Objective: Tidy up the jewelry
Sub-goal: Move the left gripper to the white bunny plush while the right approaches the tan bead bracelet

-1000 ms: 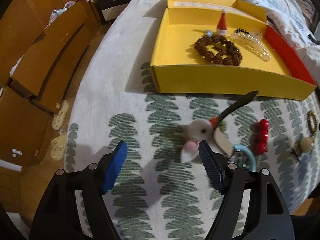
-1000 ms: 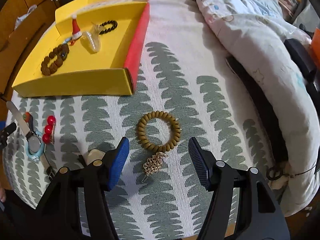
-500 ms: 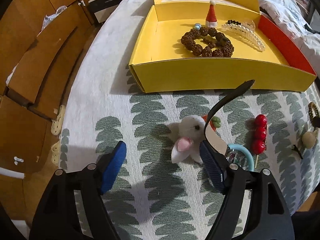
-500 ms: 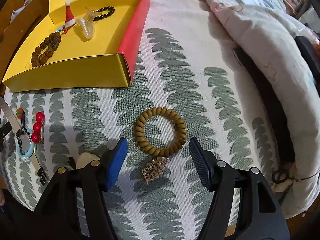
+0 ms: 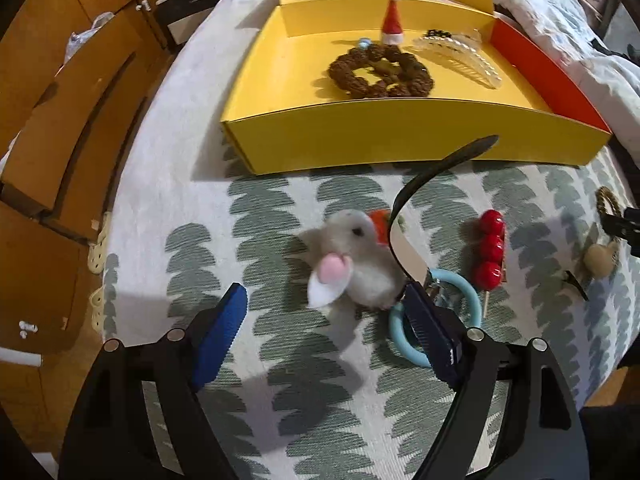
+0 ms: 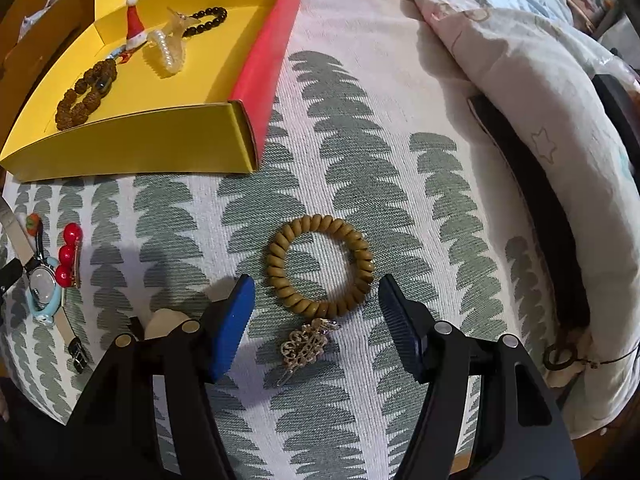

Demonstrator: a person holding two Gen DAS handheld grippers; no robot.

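Observation:
A yellow tray (image 5: 400, 136) with a red side (image 6: 268, 64) holds a brown bead bracelet (image 5: 380, 72), a pearl hair claw (image 5: 460, 60) and a small Santa hat clip (image 5: 392, 20). My left gripper (image 5: 328, 320) is open, just in front of a fluffy grey mouse clip (image 5: 356, 264) lying on the patterned cloth. A watch with a light-blue case (image 5: 452, 304) lies beside it, under the right finger. My right gripper (image 6: 316, 312) is open over a tan wooden bead bracelet (image 6: 320, 268) and a gold filigree clip (image 6: 304, 344).
A red-bead hairpin (image 5: 490, 252) and a beige round clip (image 5: 598, 260) lie right of the watch. A quilt (image 6: 540, 80) and a dark strap (image 6: 532, 208) border the cloth on the right. Wooden cabinets (image 5: 60, 120) stand to the left.
Both grippers have moved forward and lower. The mouse clip now sits nearer the left fingers, and the wooden bracelet sits between the right fingertips. Nothing was grasped.

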